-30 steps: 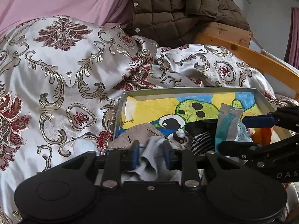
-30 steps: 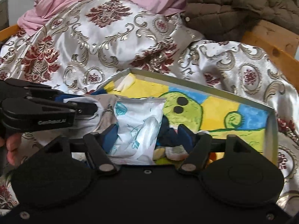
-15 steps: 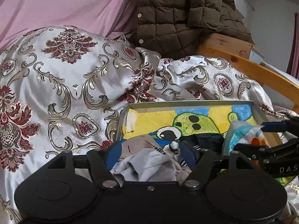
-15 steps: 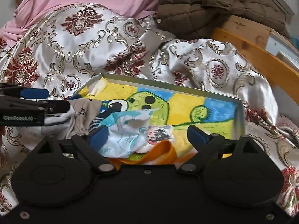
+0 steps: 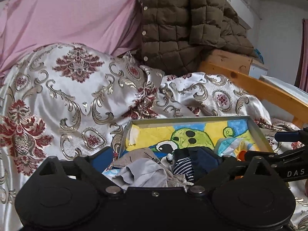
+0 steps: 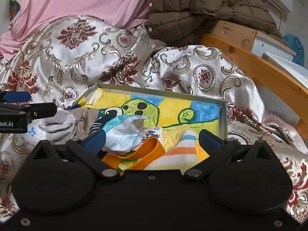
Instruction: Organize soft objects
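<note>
The left tongs (image 5: pixel 156 158) stand wide, their jaws having just been opening; soft things lie below the gap, but neither blue pad presses on them. Under them, at the near left of the tray (image 5: pixel 258 132), sits a heap: a pale grey cloth (image 5: pixel 142 174) on top, a beige knitted piece (image 5: pixel 137 155) just behind it, and a navy-and-white striped sock (image 5: pixel 182 166) to the right, touching a dark navy garment (image 5: pixel 204 160).

The right tongs (image 6: pixel 152 137) are wide too, jaws likewise just opened, gripping nothing. Between and below their pads lie a crumpled white and light-blue printed cloth (image 6: pixel 125 134), an orange band (image 6: pixel 146 152) and an orange-and-white striped sock (image 6: pixel 179 154), all in the near part of the tray (image 6: pixel 223 115). The tray's floor carries a yellow, blue and green cartoon drawing (image 6: pixel 173 111), bare towards its far right.

The tray rests on a bed covered by a silvery satin bedspread (image 5: pixel 77 100) with red and gold ornament. Behind it lie a pink sheet (image 5: pixel 67 13) and a brown quilted jacket (image 5: pixel 182 23), and a wooden bed rail (image 6: pixel 250 65) runs along the right.
</note>
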Demonstrator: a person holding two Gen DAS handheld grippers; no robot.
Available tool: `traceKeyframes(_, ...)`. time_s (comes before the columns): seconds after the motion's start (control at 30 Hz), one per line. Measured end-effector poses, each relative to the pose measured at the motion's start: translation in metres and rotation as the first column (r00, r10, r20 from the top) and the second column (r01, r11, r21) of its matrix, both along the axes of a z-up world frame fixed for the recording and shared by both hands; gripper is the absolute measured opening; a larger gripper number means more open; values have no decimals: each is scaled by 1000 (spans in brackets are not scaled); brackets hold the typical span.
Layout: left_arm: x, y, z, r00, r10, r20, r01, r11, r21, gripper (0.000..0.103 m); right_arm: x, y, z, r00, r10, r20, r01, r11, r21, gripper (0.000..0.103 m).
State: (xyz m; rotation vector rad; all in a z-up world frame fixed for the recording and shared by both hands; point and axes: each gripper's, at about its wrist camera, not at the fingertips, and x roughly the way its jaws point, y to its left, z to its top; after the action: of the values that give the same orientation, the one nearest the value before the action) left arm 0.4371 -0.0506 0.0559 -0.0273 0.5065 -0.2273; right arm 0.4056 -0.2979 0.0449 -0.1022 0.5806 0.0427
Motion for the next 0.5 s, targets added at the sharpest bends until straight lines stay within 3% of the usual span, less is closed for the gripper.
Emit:
traceKeyframes(0.23, -47, 13, 6, 999, 49, -10, -50, 997, -61, 101, -42, -2, 19, 1000, 22, 18, -22, 1000, 13, 102)
traceKeyframes(0.5, -91, 25, 21, 998, 62, 6, -61, 996, -67, 102, -95, 5, 42, 998, 35, 49, -35, 999, 12, 102)
